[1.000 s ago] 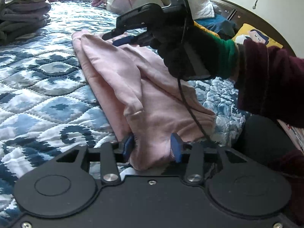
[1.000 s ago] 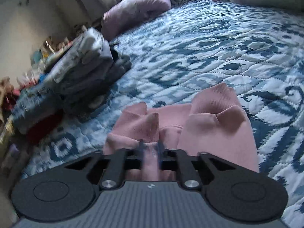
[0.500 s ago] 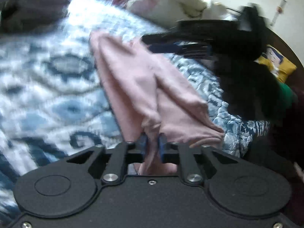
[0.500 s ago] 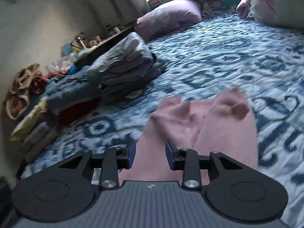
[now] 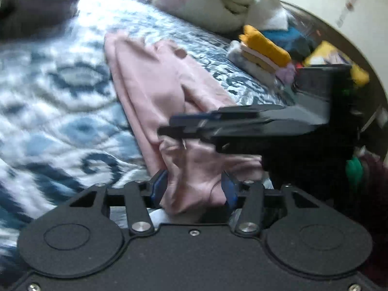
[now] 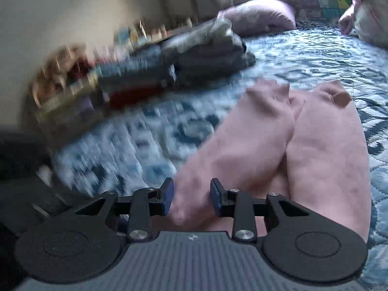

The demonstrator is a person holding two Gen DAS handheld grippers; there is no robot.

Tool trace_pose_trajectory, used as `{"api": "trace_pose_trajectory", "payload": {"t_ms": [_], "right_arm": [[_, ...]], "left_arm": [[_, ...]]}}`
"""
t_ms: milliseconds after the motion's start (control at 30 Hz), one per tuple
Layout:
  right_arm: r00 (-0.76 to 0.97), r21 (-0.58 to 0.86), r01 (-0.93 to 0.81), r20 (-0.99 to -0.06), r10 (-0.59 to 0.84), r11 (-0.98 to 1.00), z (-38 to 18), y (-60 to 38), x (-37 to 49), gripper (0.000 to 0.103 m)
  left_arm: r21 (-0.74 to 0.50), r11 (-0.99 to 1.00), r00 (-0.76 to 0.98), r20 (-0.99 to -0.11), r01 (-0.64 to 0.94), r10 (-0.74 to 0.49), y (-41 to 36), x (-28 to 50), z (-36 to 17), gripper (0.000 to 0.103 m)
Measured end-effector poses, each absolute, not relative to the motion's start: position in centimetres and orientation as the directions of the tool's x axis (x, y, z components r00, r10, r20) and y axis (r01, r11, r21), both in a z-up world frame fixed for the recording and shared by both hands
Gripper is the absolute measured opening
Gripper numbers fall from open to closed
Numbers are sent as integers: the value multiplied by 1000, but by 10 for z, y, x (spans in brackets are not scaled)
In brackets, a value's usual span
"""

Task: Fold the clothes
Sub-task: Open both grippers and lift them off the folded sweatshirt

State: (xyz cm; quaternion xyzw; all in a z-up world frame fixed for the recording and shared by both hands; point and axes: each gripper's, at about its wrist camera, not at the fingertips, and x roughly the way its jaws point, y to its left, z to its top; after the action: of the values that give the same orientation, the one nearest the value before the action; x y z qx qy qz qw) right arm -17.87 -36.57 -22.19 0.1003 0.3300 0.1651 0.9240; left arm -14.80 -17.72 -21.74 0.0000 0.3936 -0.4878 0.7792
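Note:
A pink garment (image 5: 155,87) lies lengthwise on the blue patterned quilt (image 5: 60,97), folded into a long strip. My left gripper (image 5: 194,189) is at its near end. Its jaws are opening, and a loose bunch of pink fabric sits between the blue pads without being pinched. My right gripper (image 5: 167,127) hangs sideways just above the garment's middle, close in front of the left one. In the right wrist view the right gripper (image 6: 191,196) stands open over the pink garment (image 6: 315,145), with cloth lying under and between its pads. The picture is blurred by motion.
A stack of folded grey clothes (image 6: 206,48) and a mauve pillow (image 6: 262,17) lie at the bed's far left side. A small folded stack topped in yellow (image 5: 262,55) and a heap of pale clothes (image 5: 206,2) sit at the far right. A dark sleeve (image 5: 373,181) is at the right.
The left gripper pinched the pink fabric half a second ago and now has spread its jaws. The right gripper let go of the far end and swung back toward the left gripper.

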Motion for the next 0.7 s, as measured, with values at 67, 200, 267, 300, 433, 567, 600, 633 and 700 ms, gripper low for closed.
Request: {"api": "trace_pose_trajectory", "payload": {"t_ms": [67,200,267,300,433,567,600,633,700], "right_arm": [[735,267,-243,-577,356,933,-224,-363,-182,34],[782,225,-274,-513,352,935,-212,-360,-199,34],[785,187,-301,-508,355,935,-210,-354,-208,34],[784,173,-319,-504,362,932,-211,-351,-211,34],[743,33,-328,-609,279,944,-225,-324,-204,32],[740,-58,-337,-634,226,940,-214,-308,-204,32],[746,-78,-346,-627,224,935,-211,-307,-207,32],[738,-97,-356,-639,216,929,-212,-304,-209,32],[718,-136,-377,-667,197,916,-216,-300,-210,32]], "left_arm": [[-354,550,271,-595,756,-756,-165,-148,-212,47],[-392,635,403,-526,666,-749,-138,-130,-206,34],[-413,653,439,-502,635,-745,-136,-122,-204,34],[-421,659,451,-495,623,-743,-137,-118,-203,34],[-437,665,461,-488,606,-741,-145,-109,-201,34],[-444,675,477,-483,590,-734,-152,-99,-198,34],[-441,680,486,-480,586,-730,-154,-96,-198,34],[-440,685,495,-476,582,-727,-156,-93,-198,34],[-428,688,519,-454,586,-725,-166,-87,-197,34]]}}
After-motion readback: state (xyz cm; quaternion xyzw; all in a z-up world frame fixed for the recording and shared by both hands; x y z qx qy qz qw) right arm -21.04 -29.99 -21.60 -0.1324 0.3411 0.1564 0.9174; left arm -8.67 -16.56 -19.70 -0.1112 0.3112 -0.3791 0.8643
